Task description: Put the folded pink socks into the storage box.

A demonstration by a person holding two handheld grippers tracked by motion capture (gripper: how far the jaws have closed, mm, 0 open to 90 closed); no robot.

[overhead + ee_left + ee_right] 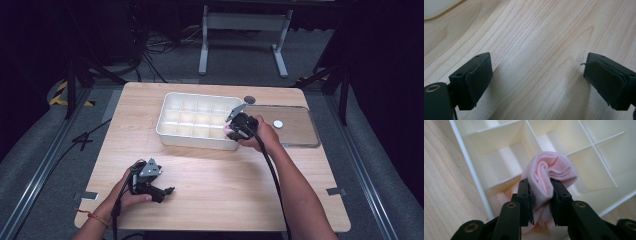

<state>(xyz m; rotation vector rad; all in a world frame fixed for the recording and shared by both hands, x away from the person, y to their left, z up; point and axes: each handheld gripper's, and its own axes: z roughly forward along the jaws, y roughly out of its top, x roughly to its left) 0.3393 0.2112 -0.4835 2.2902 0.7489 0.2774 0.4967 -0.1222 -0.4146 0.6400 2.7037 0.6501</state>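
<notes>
Right tongs (541, 202) are clamped on a rolled pink cloth (549, 170), hanging over the near right corner of the white tray (172, 102); left tongs (537, 75) gape wide over bare counter (225, 175).

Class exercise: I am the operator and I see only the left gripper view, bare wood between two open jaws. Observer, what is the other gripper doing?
Observer: The right gripper is shut on a rolled pink cloth.
Operator: Where is it?
Observer: Over the near right corner of a white divided tray.
Operator: Anything beside the tray?
Observer: A clear lid lies flat to its right, with a small white disc on it.
</notes>
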